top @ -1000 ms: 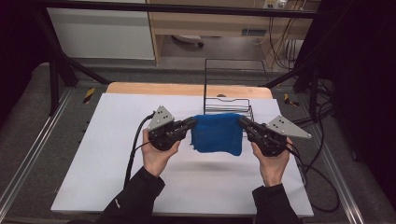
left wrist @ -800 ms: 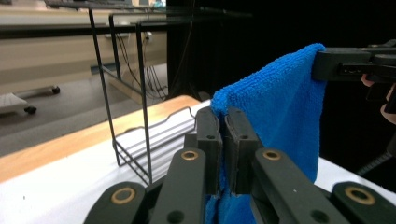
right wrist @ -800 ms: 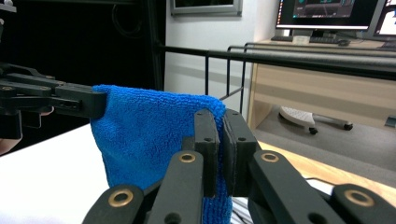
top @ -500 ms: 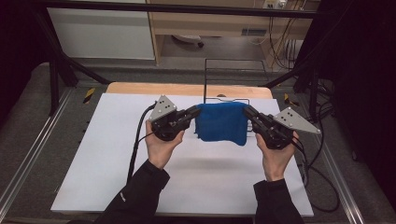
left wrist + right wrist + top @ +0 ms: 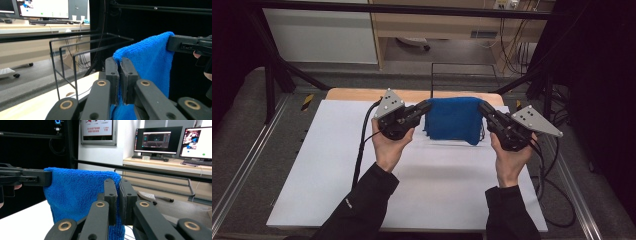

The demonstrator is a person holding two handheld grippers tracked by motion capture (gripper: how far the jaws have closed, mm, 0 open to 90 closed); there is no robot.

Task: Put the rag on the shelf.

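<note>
— Two forearms in dark sleeves are coming in at the near edge of the table [image 5: 312, 165], and we are gripping one tool in each hand. What are we seeing on our left?

— We are seeing the left gripper [image 5: 428, 105] clamping the upper left corner of the blue towel [image 5: 454, 120]. In the left gripper view its jaws are pressing together on a fold of the cloth [image 5: 147, 65], with only the fabric between the pads.

— And on our right?

— We are watching the right gripper [image 5: 482, 107] doing the same at the upper right corner. In the right gripper view its jaws are pinching the towel's edge [image 5: 75, 195], and the other tool is biting the far corner at the left of that picture.

— Where is the towel sitting?

— It is hanging between our two tools, stretched along its top edge and drooping below it, above the far part of the white surface. We cannot tell whether its lower hem is touching the table.

— What are we noticing beyond it?

— We are looking at a black wire rack [image 5: 462, 75] standing just behind the towel at the table's far edge. Farther off, in the gripper views, monitors [image 5: 160, 140] are glowing on a desk.
</note>
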